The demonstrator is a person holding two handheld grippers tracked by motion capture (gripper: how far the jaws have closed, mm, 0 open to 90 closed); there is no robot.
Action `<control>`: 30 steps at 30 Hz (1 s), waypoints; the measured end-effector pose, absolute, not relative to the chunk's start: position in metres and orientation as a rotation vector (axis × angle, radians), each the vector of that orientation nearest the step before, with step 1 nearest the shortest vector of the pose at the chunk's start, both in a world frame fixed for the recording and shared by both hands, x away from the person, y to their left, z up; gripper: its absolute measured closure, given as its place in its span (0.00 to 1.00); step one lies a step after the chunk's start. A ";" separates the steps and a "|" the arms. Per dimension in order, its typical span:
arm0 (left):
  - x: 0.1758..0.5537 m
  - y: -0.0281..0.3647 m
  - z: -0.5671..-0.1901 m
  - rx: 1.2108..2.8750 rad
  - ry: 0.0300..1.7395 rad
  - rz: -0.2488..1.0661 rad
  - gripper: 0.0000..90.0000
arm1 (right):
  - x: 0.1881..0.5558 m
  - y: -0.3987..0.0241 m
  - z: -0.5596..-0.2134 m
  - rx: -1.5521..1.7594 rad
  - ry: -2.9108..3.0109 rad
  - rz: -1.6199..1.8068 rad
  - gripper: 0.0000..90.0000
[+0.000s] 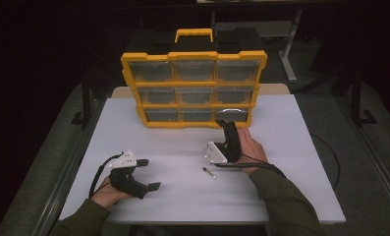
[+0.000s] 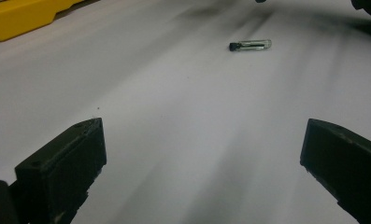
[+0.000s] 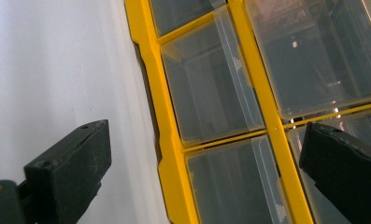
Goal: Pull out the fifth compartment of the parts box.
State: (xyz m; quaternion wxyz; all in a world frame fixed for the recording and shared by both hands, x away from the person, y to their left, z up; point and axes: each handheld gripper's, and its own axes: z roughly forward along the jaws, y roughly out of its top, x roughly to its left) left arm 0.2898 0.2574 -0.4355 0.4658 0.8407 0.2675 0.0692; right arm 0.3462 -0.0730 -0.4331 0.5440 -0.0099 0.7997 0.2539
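Standing upright at the white table's (image 1: 192, 191) far edge, the yellow drawer organiser (image 1: 194, 89) has contents too dim to identify. Right gripper (image 1: 228, 129), jaws spread and empty, nears its bottom-right drawer. Left gripper (image 1: 148, 173) is spread, empty; the small vial (image 1: 209, 172) lies between the hands.

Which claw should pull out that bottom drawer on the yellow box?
Probably the right claw. It sits open just in front of the yellow organizer, near its bottom right drawer. The left claw, also open, lies apart from it at the table's near edge, facing the small vial.
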 end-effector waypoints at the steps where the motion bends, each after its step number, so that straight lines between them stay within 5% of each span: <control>1: 0.290 0.257 -0.435 2.065 0.659 0.169 0.00 | 0.346 -0.073 -0.433 -0.031 1.895 0.596 0.02; 30: 0.290 0.257 -0.435 2.066 0.656 0.172 0.00 | 0.342 -0.067 -0.439 -0.156 1.813 0.471 0.02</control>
